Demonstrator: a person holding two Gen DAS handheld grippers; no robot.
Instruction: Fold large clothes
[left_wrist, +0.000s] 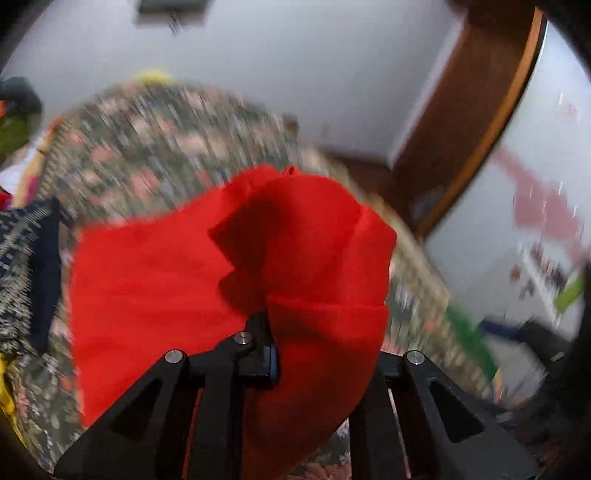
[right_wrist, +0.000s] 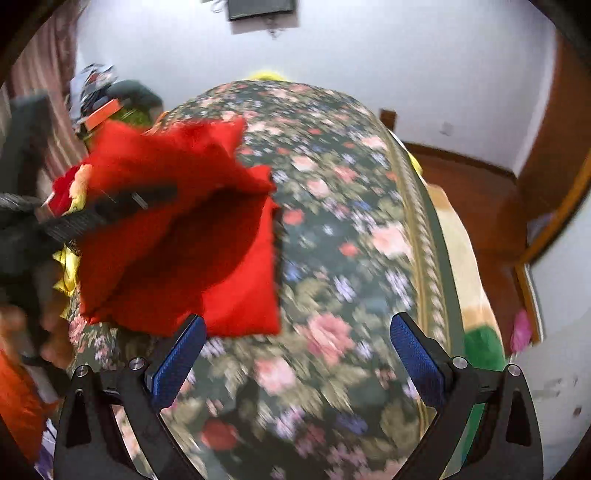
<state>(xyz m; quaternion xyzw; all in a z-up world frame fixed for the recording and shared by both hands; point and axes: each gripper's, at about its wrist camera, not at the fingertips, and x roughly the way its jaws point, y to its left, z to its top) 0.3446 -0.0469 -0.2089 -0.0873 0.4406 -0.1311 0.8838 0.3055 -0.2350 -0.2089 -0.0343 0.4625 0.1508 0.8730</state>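
A red garment (left_wrist: 192, 266) hangs bunched and partly folded above the floral bedspread (left_wrist: 159, 140). My left gripper (left_wrist: 275, 332) is shut on a fold of it; the cloth drapes over and hides the right finger. In the right wrist view the red garment (right_wrist: 177, 236) hangs at the left, held up by the left gripper (right_wrist: 122, 205), which reaches in from the left edge. My right gripper (right_wrist: 295, 350) is open and empty, its blue pads (right_wrist: 177, 365) apart, just right of and below the garment's lower edge, above the floral bedspread (right_wrist: 332, 240).
A dark patterned cloth (left_wrist: 26, 266) lies at the bed's left. Yellow cloth (right_wrist: 68, 269) and a pile of clothes (right_wrist: 107, 107) sit at the left side. Green cloth (right_wrist: 484, 347) lies off the bed's right edge. A wooden door frame (right_wrist: 554, 177) stands on the right.
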